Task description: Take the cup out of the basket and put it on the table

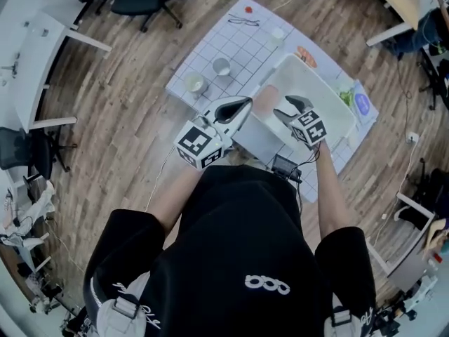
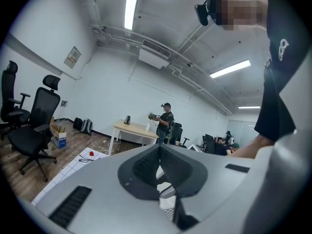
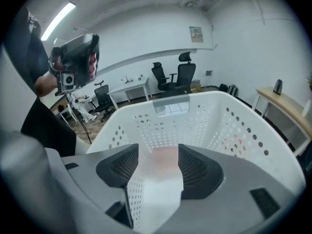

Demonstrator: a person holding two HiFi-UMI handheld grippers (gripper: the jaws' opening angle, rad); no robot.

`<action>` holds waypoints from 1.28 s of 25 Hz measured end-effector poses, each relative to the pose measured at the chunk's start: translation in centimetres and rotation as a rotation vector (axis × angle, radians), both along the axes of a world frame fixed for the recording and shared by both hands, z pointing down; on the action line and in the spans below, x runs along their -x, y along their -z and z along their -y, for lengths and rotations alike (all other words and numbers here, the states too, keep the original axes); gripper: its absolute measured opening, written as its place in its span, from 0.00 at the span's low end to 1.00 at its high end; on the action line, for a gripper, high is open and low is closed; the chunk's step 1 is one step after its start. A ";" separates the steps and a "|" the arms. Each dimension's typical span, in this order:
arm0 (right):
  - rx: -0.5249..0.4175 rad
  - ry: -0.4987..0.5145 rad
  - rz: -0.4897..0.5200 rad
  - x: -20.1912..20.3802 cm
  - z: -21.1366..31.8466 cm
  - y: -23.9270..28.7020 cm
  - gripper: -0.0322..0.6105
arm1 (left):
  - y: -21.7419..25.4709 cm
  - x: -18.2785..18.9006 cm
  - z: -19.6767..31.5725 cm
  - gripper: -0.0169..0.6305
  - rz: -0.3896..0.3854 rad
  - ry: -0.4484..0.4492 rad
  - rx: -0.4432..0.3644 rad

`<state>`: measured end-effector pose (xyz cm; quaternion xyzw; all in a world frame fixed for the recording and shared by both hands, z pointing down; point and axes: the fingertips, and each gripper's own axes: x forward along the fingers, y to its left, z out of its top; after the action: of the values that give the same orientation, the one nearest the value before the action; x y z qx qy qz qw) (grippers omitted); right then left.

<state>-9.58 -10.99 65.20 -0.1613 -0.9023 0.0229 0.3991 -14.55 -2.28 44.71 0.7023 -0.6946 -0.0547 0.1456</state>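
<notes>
Two small pale round cups stand on the white squared mat (image 1: 238,44) that covers the table, the nearer cup (image 1: 194,84) and the farther cup (image 1: 221,67), both at about nine o'clock from the white perforated plastic basket (image 1: 326,107) as the head view shows it. Whether they came out of the basket I cannot say.

Inside the basket, at its nine o'clock end, lies a pale pink, blurred shape that I take for the pink cup (image 3: 161,162) of the task. It has not been lifted.

From where I stand, the right gripper (image 3: 158,150) points down over the near rim into the basket. Its jaws stand partly apart with the pink cup showing in the gap between them, and the pads do not seem to press on it. The left gripper (image 2: 159,152) hangs outside the basket at about nine o'clock, pointing roughly level out across the room. Its jaws are closed together with nothing between them.

By my reckoning this cup's turn is barely begun: the reach is made, but the grasp, the lift clear of the basket wall and the setting down on the mat are all left to do
</notes>
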 end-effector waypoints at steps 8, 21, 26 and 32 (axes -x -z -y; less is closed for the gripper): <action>-0.038 0.132 -0.127 1.5 -0.7 -6.2 0.56 | -1.3 1.5 -0.8 0.04 -0.003 0.040 0.041; -0.071 0.199 -0.197 3.0 -0.1 -12.4 0.71 | -2.9 1.5 0.2 0.04 -0.010 0.035 0.087; -0.047 0.200 -0.195 3.9 0.5 -13.3 0.71 | -3.4 1.6 0.3 0.04 -0.016 0.035 0.104; 0.000 0.218 -0.236 3.9 0.4 -13.5 0.72 | -3.8 1.7 0.3 0.04 -0.028 0.043 0.114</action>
<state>-13.49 -11.41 78.66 -0.2545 -0.8263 -0.0019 0.5024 -16.26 -2.59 48.49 0.6769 -0.7095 -0.0282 0.1939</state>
